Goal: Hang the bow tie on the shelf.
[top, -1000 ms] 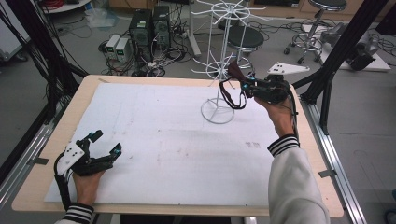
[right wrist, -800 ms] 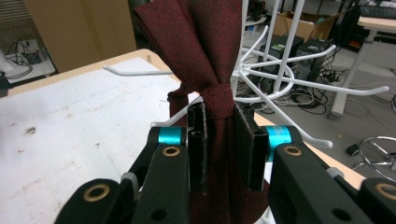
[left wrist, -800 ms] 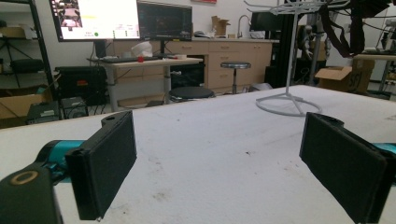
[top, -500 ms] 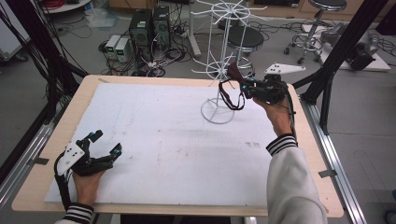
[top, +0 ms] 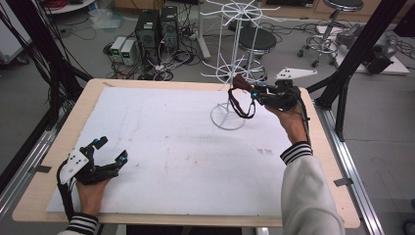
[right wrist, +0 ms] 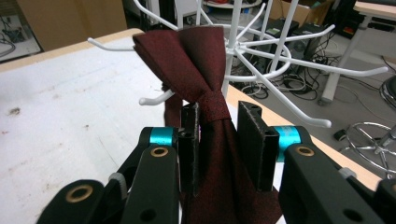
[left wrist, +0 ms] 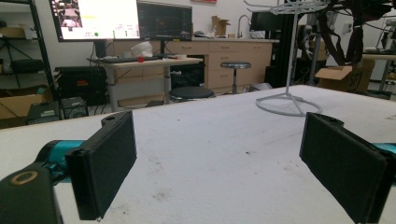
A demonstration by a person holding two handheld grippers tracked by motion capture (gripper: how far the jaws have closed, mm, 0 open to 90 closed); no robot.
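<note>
Nothing much is moving: right hand-held gripper (top: 252, 94) is still squeezing the dark red bow tie (right wrist: 196, 77) beside the white rack (top: 230, 73), while the left hand-held gripper (top: 110, 150) is resting wide open on the bench (top: 186, 147).

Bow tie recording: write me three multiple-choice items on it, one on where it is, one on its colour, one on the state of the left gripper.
1. Where is the bow tie?
A. Flat on the white table cover
B. Held up at the white wire rack by the right gripper
C. Between the left gripper's fingers

2. What colour is the bow tie?
A. Dark red
B. Bright yellow
C. Pale blue

3. What state is the left gripper in?
A. Shut on the bow tie
B. Shut on nothing
C. Open, with nothing in it

Key: 1 B, since the right gripper clamps the bow tie beside the hooks of the white wire rack. 2 A, as the fabric shows dark red in the right gripper view. 3 C, because the left gripper has its fingers wide apart over the bare white table cover.
</note>
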